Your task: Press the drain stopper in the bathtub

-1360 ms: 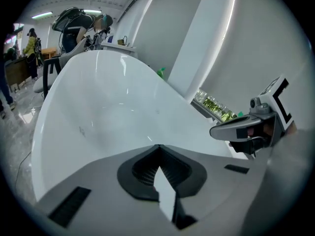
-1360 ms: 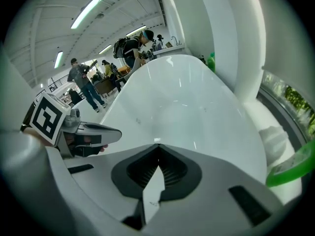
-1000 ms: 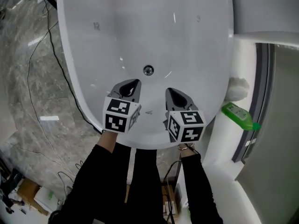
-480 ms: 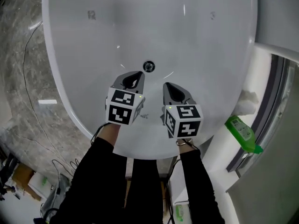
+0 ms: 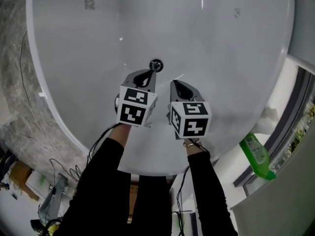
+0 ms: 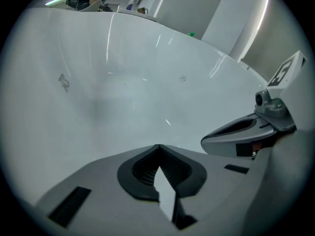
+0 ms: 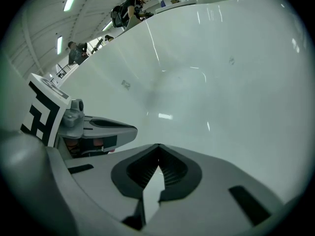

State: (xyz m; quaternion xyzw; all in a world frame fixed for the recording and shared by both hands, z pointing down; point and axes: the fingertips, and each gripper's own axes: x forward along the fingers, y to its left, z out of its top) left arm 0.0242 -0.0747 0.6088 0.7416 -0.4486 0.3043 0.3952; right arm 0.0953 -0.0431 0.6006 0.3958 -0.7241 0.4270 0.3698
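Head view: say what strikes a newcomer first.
The left gripper and right gripper, grey with black-and-white marker cubes, hang side by side mid-frame, jaws together, over the white oval bathtub. The round metal drain stopper sits just beyond the left tip; a green plastic bottle shows at lower right.

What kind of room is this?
Probably a bathroom, or a mock-up of one: a big white bathtub with a round drain stopper in its floor, and a green bottle standing just outside it.
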